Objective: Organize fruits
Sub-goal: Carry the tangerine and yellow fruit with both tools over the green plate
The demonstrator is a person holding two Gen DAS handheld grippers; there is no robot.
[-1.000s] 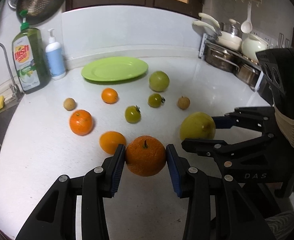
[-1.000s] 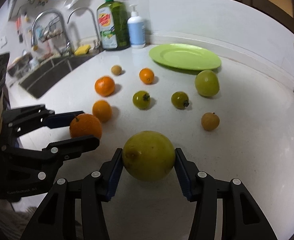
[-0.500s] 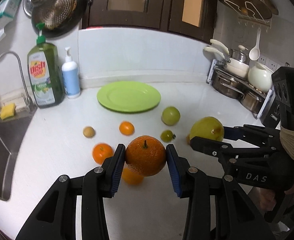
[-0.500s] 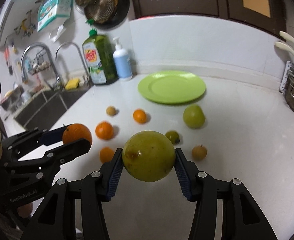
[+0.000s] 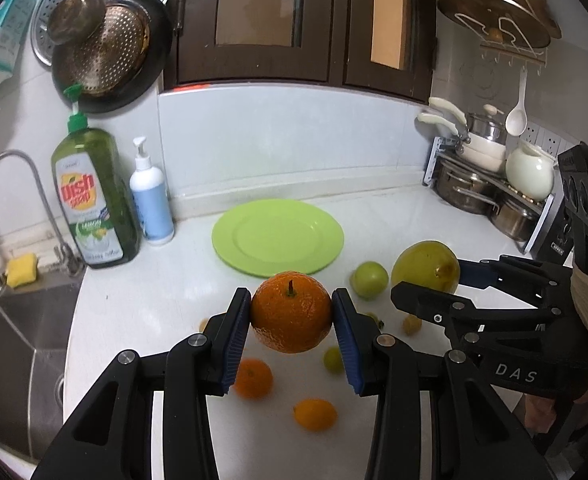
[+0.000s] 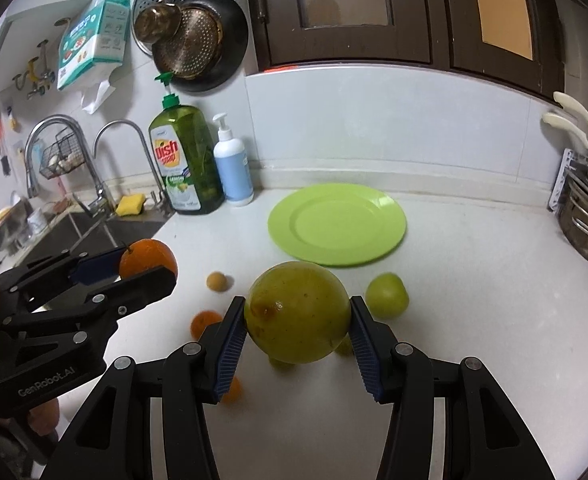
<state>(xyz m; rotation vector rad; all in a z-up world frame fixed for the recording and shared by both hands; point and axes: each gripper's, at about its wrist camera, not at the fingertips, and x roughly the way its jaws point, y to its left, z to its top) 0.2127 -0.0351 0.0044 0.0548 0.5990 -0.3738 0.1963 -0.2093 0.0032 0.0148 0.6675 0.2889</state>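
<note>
My left gripper (image 5: pixel 291 312) is shut on a large orange (image 5: pixel 291 311) with a short stem, held in the air above the white counter. My right gripper (image 6: pixel 298 314) is shut on a big yellow-green fruit (image 6: pixel 298 312), also lifted. Each gripper shows in the other's view: the right gripper (image 5: pixel 428 276) with its fruit (image 5: pixel 424 266), the left gripper (image 6: pixel 141 266) with its orange (image 6: pixel 147 258). A lime-green plate (image 5: pixel 277 236) (image 6: pixel 337 224) lies bare near the back wall. Below on the counter lie small oranges (image 5: pixel 252 378), a green fruit (image 5: pixel 368 280) (image 6: pixel 386 295), a brown fruit (image 6: pixel 217 281) and small green tomatoes (image 5: pixel 332 360).
A green dish-soap bottle (image 5: pixel 93 200) and a white pump bottle (image 5: pixel 151 204) stand at the back left beside the sink (image 6: pixel 77 232) and tap. A rack of pots (image 5: pixel 490 184) fills the back right corner. Pans hang on the wall above.
Both grippers have risen off the counter with their fruits and tilted up, so the loose fruits now lie lower in view and the cabinets show.
</note>
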